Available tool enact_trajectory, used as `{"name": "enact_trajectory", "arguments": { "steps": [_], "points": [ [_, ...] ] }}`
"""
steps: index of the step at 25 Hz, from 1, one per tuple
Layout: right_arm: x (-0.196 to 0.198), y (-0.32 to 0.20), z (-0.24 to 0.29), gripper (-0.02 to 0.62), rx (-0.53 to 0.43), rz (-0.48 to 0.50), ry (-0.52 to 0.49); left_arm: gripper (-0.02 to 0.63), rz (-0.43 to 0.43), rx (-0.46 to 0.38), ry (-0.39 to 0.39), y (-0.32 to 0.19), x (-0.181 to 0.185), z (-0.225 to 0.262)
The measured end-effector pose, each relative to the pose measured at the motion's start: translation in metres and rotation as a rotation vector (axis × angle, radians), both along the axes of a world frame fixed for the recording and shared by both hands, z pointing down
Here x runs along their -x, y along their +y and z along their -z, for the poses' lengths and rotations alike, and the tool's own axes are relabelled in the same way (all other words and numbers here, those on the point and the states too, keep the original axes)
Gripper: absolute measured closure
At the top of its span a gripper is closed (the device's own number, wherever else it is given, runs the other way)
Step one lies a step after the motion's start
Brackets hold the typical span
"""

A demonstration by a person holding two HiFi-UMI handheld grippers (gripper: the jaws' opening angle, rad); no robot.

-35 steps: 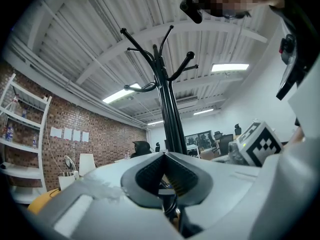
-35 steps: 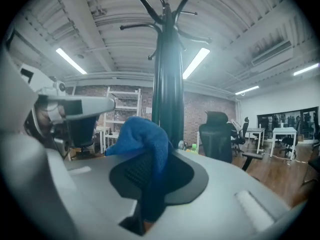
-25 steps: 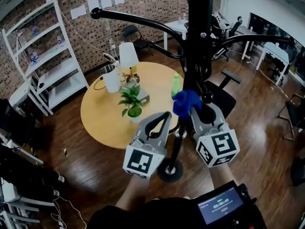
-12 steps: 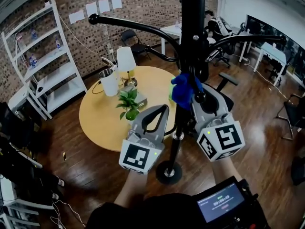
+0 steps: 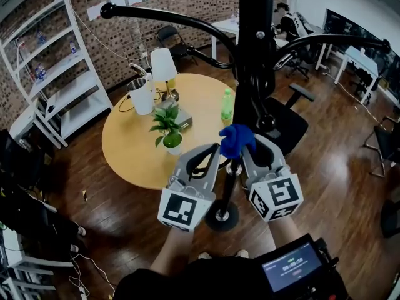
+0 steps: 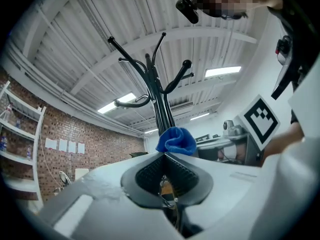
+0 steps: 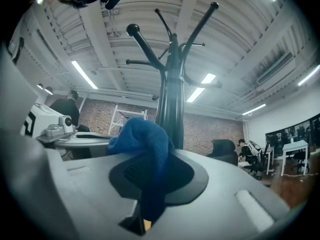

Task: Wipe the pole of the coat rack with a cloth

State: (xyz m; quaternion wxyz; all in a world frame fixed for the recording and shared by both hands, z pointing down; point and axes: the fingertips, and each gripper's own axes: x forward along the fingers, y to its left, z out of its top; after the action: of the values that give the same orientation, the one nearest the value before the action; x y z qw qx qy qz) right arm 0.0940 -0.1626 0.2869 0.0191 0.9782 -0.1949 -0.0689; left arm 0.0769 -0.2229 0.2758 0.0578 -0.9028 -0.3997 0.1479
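The right gripper pinches the blue cloth against the lower coat rack pole, well below the hooks. The left gripper, jaws pressed together and empty, sits just beside the pole. Wiping seems mid-course, though no view shows which stretches are already clean.

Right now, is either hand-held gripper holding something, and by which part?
The right hand-held gripper pinches the blue cloth by a fold, its bunched end poking past the tips. The left hand-held gripper is shut on nothing.
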Motion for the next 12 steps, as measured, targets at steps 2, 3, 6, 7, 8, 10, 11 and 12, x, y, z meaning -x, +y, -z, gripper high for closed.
{"name": "enact_trajectory", "arguments": {
  "steps": [2, 3, 6, 7, 8, 10, 11, 12],
  "points": [
    [-0.001, -0.001, -0.016, 0.540, 0.002, -0.002, -0.028, 0.606, 0.005, -0.003, -0.022, 0.000, 0.000, -0.009],
    [-0.001, -0.001, -0.023, 0.540, 0.005, -0.002, -0.039, 0.606, 0.007, -0.005, -0.034, 0.000, 0.000, -0.014],
    [-0.002, -0.001, -0.049, 0.540, 0.007, -0.008, -0.089, 0.606, 0.012, -0.004, -0.065, -0.002, -0.001, -0.027],
    [-0.002, -0.002, -0.060, 0.540, 0.008, -0.012, -0.112, 0.606, 0.012, -0.004, -0.073, -0.003, -0.001, -0.032],
    [-0.002, -0.002, -0.071, 0.540, 0.011, -0.015, -0.135, 0.606, 0.013, -0.005, -0.081, -0.003, -0.001, -0.036],
    [-0.002, -0.004, -0.092, 0.540, 0.023, -0.018, -0.175, 0.606, 0.015, -0.010, -0.091, -0.003, 0.000, -0.043],
    [-0.003, -0.005, -0.102, 0.540, 0.028, -0.020, -0.193, 0.606, 0.014, -0.013, -0.093, -0.003, 0.000, -0.046],
    [-0.003, -0.005, -0.111, 0.540, 0.032, -0.022, -0.213, 0.606, 0.013, -0.017, -0.093, -0.002, 0.001, -0.048]
  ]
}}
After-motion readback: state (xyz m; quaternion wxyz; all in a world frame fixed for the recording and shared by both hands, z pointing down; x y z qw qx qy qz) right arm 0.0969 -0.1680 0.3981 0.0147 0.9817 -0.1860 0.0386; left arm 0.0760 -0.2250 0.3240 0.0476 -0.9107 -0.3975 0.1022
